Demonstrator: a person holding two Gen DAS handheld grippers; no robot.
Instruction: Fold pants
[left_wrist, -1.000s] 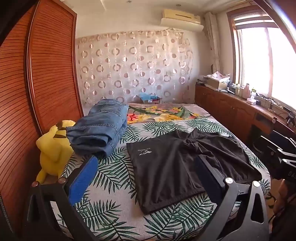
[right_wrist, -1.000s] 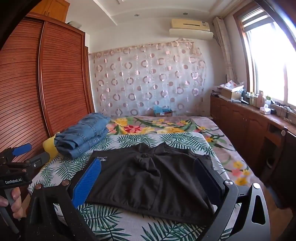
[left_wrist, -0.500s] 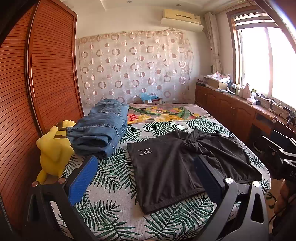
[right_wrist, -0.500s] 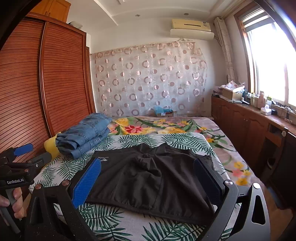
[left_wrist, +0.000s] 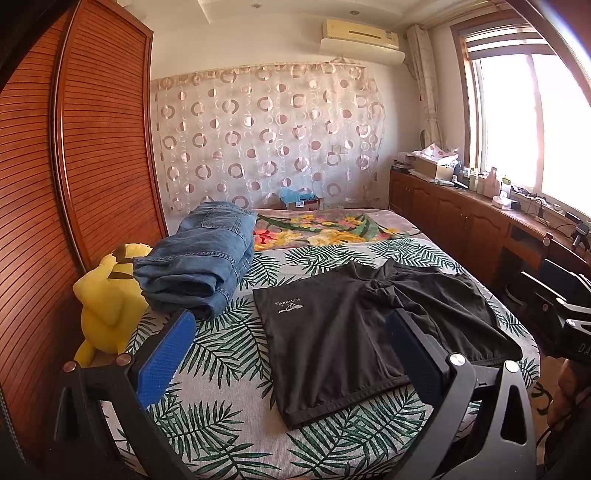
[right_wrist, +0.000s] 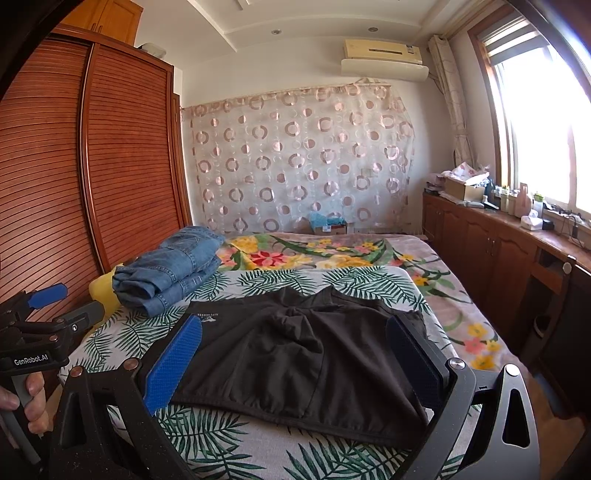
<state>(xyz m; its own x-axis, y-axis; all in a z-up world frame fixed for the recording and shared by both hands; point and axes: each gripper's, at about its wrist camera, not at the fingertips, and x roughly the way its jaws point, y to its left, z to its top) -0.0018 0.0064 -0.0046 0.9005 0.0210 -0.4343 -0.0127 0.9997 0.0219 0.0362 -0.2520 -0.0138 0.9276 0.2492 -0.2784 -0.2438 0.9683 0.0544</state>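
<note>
Black shorts (left_wrist: 373, 328) lie spread flat on the leaf-print bedspread (left_wrist: 221, 350), waistband toward me, a small white logo on the left leg. They also show in the right wrist view (right_wrist: 303, 354). My left gripper (left_wrist: 288, 354) is open and empty, held above the near bed edge, left of the shorts' middle. My right gripper (right_wrist: 295, 358) is open and empty, held above the waistband. The left gripper also shows at the left edge of the right wrist view (right_wrist: 37, 332), held by a hand.
Folded blue jeans (left_wrist: 203, 262) lie at the back left of the bed, beside a yellow plush toy (left_wrist: 107, 302). A wooden wardrobe (left_wrist: 74, 184) stands on the left. A wooden counter (left_wrist: 480, 221) with clutter runs under the window on the right.
Both grippers have drifted slightly; the views shift a little. The shorts and jeans have not moved.
</note>
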